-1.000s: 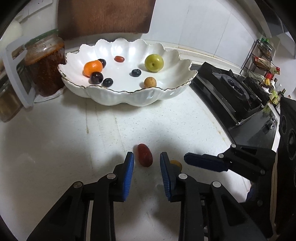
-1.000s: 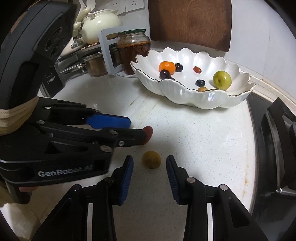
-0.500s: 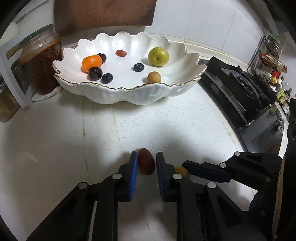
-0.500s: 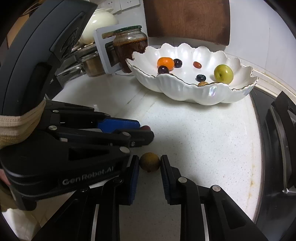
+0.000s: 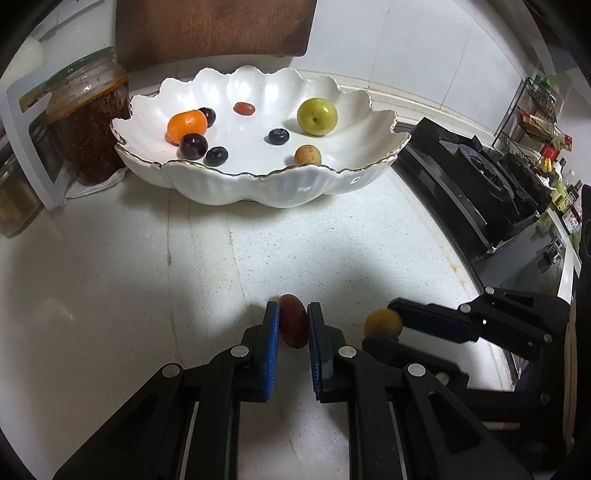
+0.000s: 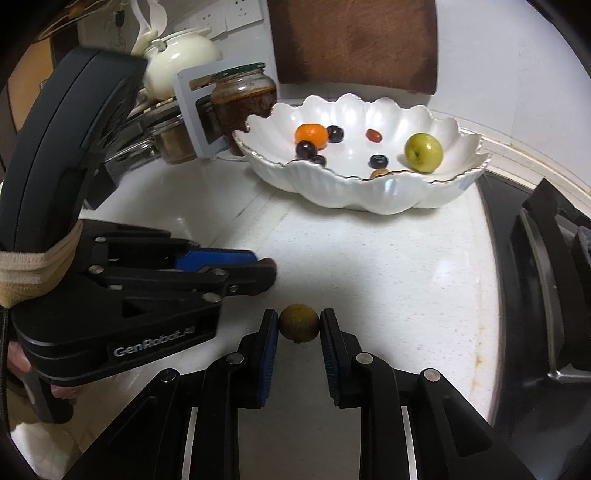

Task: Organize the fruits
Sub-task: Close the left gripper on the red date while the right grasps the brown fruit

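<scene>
My left gripper (image 5: 292, 325) is shut on a dark red oval fruit (image 5: 293, 326), low over the white counter. To its right, my right gripper (image 6: 298, 326) is shut on a small round brown-yellow fruit (image 6: 298, 328); the same fruit (image 5: 383, 323) shows in the left wrist view between blue pads. A white scalloped bowl (image 5: 280, 188) at the back holds an orange (image 5: 187, 126), a green fruit (image 5: 317, 116), several dark berries, a small red fruit (image 5: 244, 108) and a brown one (image 5: 307, 155). The bowl (image 6: 369, 199) shows in the right wrist view too.
A jar of red-brown preserve (image 5: 86, 122) and a grey stand sit left of the bowl. A wooden board (image 5: 214, 29) leans on the back wall. A black gas stove (image 5: 476, 192) borders the counter on the right. A cream teapot (image 6: 177, 59) stands far left.
Both grippers closed from open onto their fruits: the left pads onto the red fruit, the right pads onto the brown-yellow fruit. Both hands stayed nearly in place.
</scene>
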Motion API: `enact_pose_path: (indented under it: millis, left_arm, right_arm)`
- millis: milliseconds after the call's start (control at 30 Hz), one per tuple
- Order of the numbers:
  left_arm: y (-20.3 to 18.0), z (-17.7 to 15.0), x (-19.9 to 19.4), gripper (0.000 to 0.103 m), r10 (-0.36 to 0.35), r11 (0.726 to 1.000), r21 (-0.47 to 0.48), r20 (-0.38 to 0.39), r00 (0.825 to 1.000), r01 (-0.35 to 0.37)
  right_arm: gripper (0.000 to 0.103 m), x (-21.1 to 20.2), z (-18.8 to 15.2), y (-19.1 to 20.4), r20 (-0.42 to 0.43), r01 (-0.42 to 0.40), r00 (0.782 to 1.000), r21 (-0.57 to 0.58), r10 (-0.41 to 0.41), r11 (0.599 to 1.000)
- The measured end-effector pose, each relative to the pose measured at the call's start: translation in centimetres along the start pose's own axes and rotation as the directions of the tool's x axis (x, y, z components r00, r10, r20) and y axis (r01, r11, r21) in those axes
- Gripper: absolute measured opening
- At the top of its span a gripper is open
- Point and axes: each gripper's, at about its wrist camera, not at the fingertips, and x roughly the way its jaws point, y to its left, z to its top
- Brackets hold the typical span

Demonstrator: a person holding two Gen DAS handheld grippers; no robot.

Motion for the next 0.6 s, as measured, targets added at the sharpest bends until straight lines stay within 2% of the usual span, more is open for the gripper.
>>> enact_pose_path:
  millis: [300,600]
  left_arm:
    - [-0.6,0.1,-1.9,0.016,0.022,1.0,-0.011,0.046,0.999,-0.021]
    - [-2.1,0.8,-5.2,0.016,0.063,0.998,-0.02,0.146,0.987,-0.061]
  right_arm:
    - [0.025,-1.8,0.4,-0.6,0.041,0.02,0.999,0.016,-0.021,1.0]
    - [0.025,-4.5,1.6,-1.5,0.104,0.013,0.994,0.046,-0.018,0.999]
